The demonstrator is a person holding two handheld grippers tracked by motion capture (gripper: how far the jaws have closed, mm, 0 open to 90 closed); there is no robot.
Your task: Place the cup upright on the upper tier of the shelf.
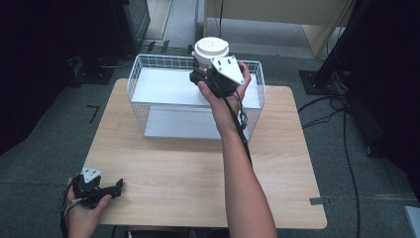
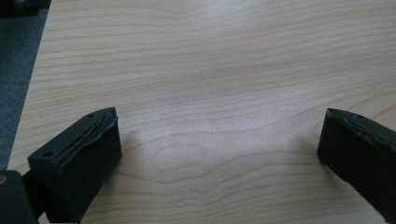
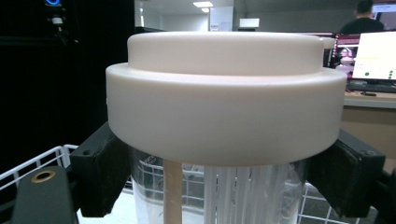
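We see the right tool (image 1: 207, 74) held up over the white wire basket (image 1: 148, 74) that stands at the far side of the light wooden desk (image 1: 198, 168). Its jaws are closed on a clear plastic cylindrical container with a broad white round lid (image 1: 212, 49). In the right gripper view the two black jaws press against the transparent wall of that container (image 3: 233, 191) from both sides, just under the overhanging rim of the lid, so the grip sits high on the body. The container stands upright between them. Through its clear wall we make out a pale stick and thin white ribs inside, though we cannot tell what they are. The container is lifted clear of the basket floor, above the basket's far right part, with the wire rim showing low behind it in the right gripper view.

The left tool (image 1: 116, 186) rests at the near left corner of the desk, held in the person's left hand (image 1: 84, 210), well apart from the basket. In the left gripper view its jaws stand wide, one at each lower corner, with bare wood grain between them; they hold nothing.

Inside the basket we see a flat pale grey floor panel (image 1: 168, 87), and the grey carpeted floor (image 1: 49, 129) surrounds the desk.
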